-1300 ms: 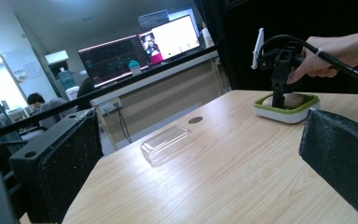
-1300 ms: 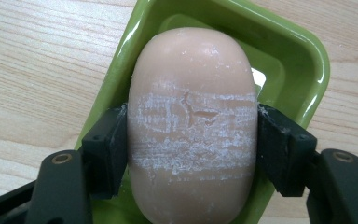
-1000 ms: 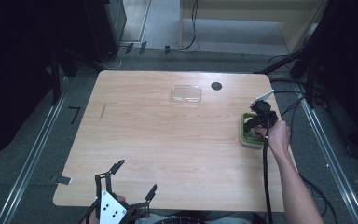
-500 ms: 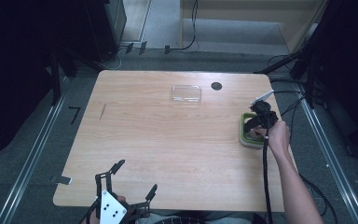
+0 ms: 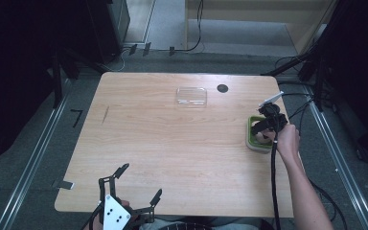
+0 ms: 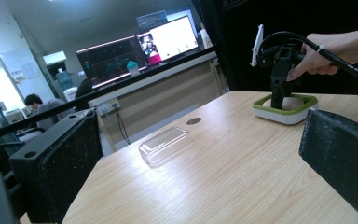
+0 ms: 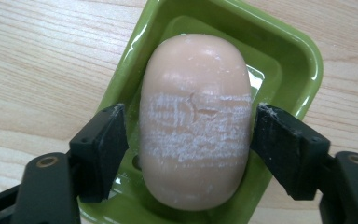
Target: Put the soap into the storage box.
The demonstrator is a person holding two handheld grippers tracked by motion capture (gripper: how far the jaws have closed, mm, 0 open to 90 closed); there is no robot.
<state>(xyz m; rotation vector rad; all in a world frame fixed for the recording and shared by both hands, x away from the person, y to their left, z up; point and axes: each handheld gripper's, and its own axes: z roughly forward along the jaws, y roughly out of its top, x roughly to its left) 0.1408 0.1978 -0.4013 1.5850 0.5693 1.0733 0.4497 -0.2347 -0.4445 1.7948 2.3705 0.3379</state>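
We are straddling the pale pink oval soap bar (image 7: 196, 121) in its green soap dish (image 7: 289, 51) with our right gripper (image 7: 189, 140), jaws just opening off its scuffed sides, seemingly releasing it. Our left gripper (image 5: 124, 199) is waiting spread, empty, at the wooden table's (image 5: 172, 143) near edge.

From above, my right tool (image 5: 261, 128) hides the soap; I can't tell there whether its jaws touch anything. The bottom edge cuts off the dish (image 7: 279, 51) near me, and my left tool (image 5: 129, 201) too.
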